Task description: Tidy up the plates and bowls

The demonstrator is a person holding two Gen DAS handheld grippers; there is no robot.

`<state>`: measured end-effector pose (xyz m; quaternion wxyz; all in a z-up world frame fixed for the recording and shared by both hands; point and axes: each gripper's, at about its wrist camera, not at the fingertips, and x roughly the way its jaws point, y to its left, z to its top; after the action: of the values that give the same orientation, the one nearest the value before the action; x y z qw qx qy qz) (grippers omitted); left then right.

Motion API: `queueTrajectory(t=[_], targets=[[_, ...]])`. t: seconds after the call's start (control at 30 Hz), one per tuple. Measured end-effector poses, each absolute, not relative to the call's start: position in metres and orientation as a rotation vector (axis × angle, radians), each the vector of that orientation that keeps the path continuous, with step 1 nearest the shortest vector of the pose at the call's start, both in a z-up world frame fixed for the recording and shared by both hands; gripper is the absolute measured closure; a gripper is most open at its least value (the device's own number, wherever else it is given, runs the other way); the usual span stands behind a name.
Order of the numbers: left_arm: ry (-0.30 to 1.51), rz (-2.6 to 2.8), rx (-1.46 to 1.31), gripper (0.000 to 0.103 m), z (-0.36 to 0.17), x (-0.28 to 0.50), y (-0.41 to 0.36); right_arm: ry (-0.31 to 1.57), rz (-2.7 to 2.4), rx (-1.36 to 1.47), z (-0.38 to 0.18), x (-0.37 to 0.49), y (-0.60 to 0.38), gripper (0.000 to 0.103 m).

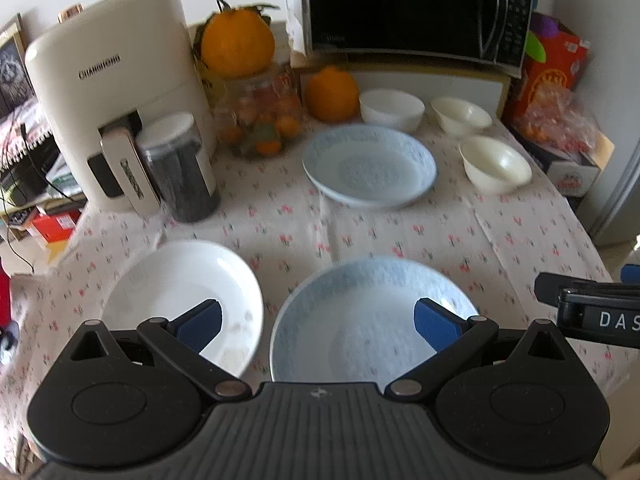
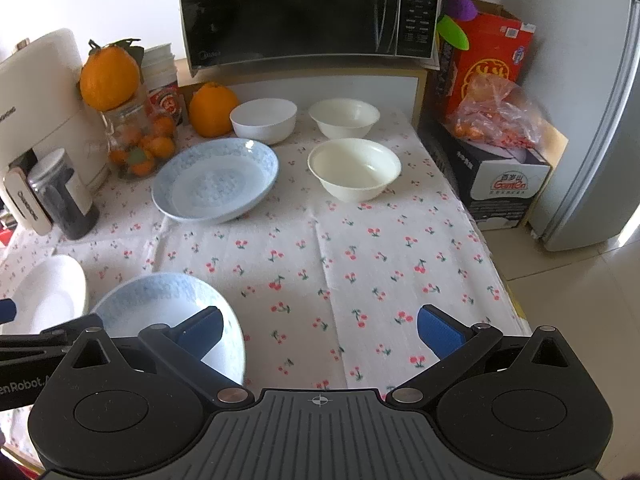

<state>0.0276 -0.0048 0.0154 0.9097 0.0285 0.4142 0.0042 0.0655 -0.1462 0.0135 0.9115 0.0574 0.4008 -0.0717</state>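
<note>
Cherry-printed cloth is covering the table (image 2: pixel 360 264), which is sitting against a white wall with a black microwave (image 2: pixel 308 12) raised on a shelf at the back. Along the left side a cream air fryer (image 1: pixel 116 80) is standing with a dark canister (image 1: pixel 180 168) just in front of it, and beside that a glass jar of small oranges (image 1: pixel 260 120) is carrying a large orange on its lid; a second large orange (image 2: pixel 212 108) is resting near the shelf. On the right a red box (image 2: pixel 488 60) and a bag of fruit (image 2: pixel 500 116) are sitting on a carton.

Three bowls are grouped at the far right of the table: a white bowl (image 2: pixel 264 120), a cream bowl (image 2: pixel 344 118) beside it, and a nearer cream bowl (image 2: pixel 354 168). A pale blue plate (image 2: pixel 216 180) is lying left of that nearer bowl. Closer in, a second blue plate (image 1: pixel 372 320) and a white plate (image 1: pixel 184 300) are lying side by side, apart from each other.

The left gripper (image 1: pixel 318 320) is hovering over the near plates with its blue fingers spread wide, grasping nothing. The right gripper (image 2: pixel 318 328) is likewise released, one finger over the near blue plate's edge and the other over bare cloth.
</note>
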Motion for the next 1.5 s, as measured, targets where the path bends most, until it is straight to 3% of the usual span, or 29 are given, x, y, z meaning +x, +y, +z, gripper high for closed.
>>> queueTrajectory(t=[0.57,1.13,1.5], targets=[[0.941,0.031,0.012,0.000,0.016,0.095,0.008,0.890,-0.080,0.214,0.025,0.148,-0.162,0.000],[1.038,0.050,-0.067,0.000,-0.013,0.173,0.013,0.958,-0.044,0.324,-0.015,0.223,-0.179,0.000],[0.957,0.023,-0.146,0.001,-0.018,0.205,0.026,0.934,0.028,0.537,-0.046,0.257,-0.183,0.000]])
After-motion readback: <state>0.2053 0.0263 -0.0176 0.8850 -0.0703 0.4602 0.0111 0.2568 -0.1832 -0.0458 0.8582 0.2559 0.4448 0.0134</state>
